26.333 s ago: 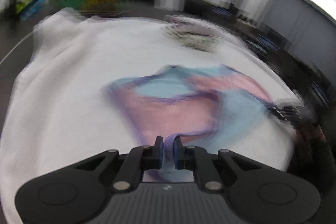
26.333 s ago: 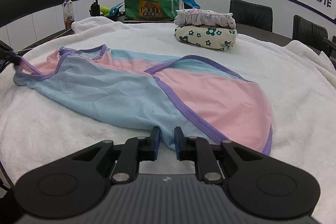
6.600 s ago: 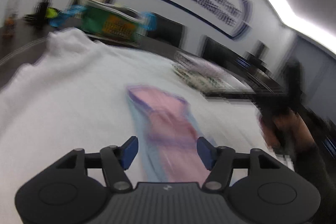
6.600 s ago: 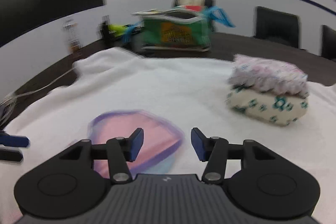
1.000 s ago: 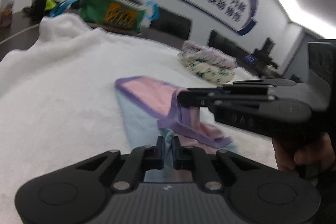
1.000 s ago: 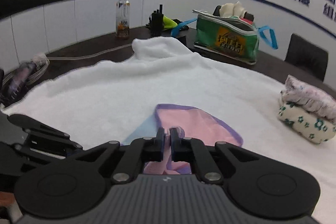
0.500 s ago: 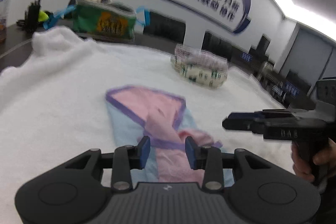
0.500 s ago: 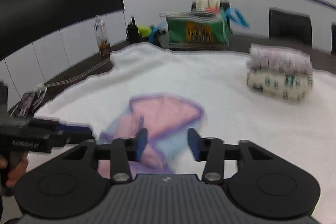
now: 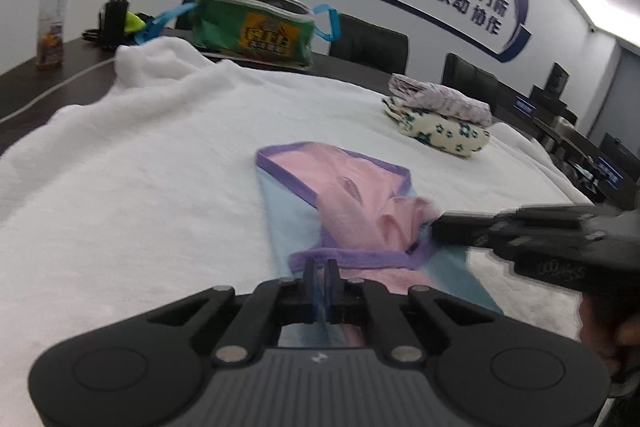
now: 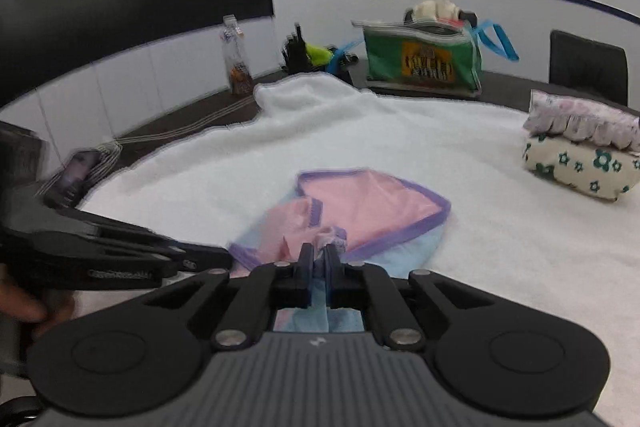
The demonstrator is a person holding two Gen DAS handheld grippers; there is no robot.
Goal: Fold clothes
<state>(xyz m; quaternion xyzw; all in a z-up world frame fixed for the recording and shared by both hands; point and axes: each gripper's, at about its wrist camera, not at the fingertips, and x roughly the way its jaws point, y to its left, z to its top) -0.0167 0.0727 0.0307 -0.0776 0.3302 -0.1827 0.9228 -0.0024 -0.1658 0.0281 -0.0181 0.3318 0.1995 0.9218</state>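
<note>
A pink and light-blue garment with purple trim [image 9: 344, 199] lies partly folded on the white towel-covered table [image 9: 140, 187]; it also shows in the right wrist view [image 10: 372, 207]. My left gripper [image 9: 320, 269] is shut on the garment's near blue edge. My right gripper [image 10: 318, 257] is shut on a bunched part of the garment's near side. In the left wrist view the right gripper [image 9: 440, 227] comes in from the right, its tip at the pink fold. In the right wrist view the left gripper [image 10: 224, 255] comes in from the left.
A stack of folded floral clothes [image 9: 440, 115] sits at the far right of the towel, also in the right wrist view [image 10: 580, 155]. A green bag [image 9: 256, 27], a bottle [image 9: 52, 19] and black chairs [image 9: 372, 43] stand beyond the towel. A phone [image 10: 76, 175] and cable lie left.
Half a second ago both grippers were open above the garment. Now both have come down and shut on its near edge.
</note>
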